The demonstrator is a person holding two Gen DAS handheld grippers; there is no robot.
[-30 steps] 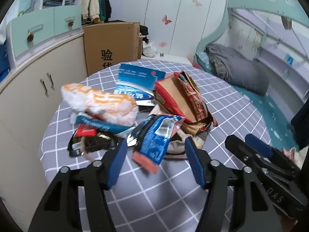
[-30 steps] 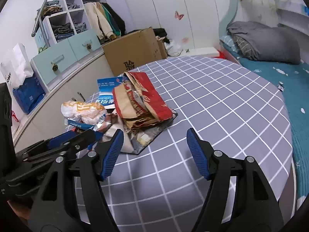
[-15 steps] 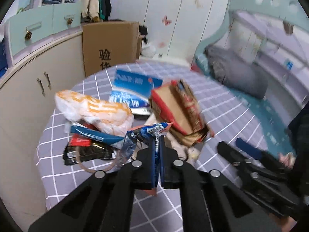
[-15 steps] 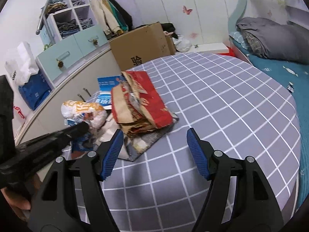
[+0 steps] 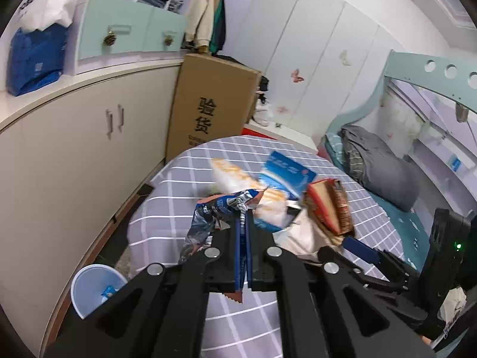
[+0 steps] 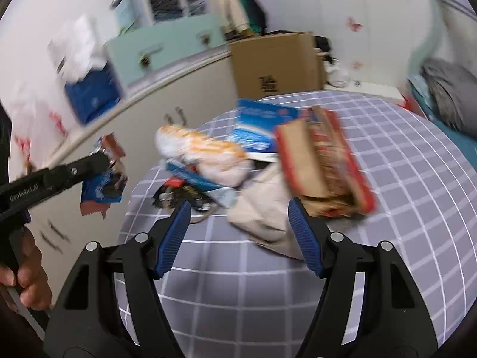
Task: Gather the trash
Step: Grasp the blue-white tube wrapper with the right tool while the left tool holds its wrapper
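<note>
A: Left wrist view first. What has the left gripper [image 5: 244, 229] got?

B: Its two blue pads are pressed together on a crumpled blue snack wrapper [image 5: 208, 217]. The wrapper is clear of the table, its long axis running roughly down and to the left from the pinch point, with a red serrated end showing below the pads.

A: And under it?

B: The grey checked tablecloth [image 5: 179, 185] of a round table. Further along the table lie an orange-and-white bag [image 5: 235, 179], a blue carton [image 5: 287, 173] and a red-and-brown paper bag [image 5: 331, 205], bunched together. On the floor at lower left stands a pale blue bin [image 5: 95, 286] with a small blue scrap inside. A cardboard box [image 5: 211, 107] stands behind the table.

A: Now the right wrist view.

B: The right gripper [image 6: 240, 235] is spread wide and grips nothing; it hangs above the tablecloth [image 6: 402, 194], near a beige crumpled sheet [image 6: 262, 208]. The picture is blurred.

A: Is the wrapper there?

B: Yes, at left, the snack wrapper [image 6: 103, 185] dangles from the left gripper [image 6: 103, 156], beyond the table's edge, hanging mostly vertical with the red jagged end lowest. The hand [image 6: 25, 274] holding that gripper shows at the lower left.

A: The rest of the pile?

B: The orange-and-white bag [image 6: 205, 155], blue carton [image 6: 262, 122] and red-and-brown paper bag [image 6: 325, 161] lie on the table, touching.
</note>
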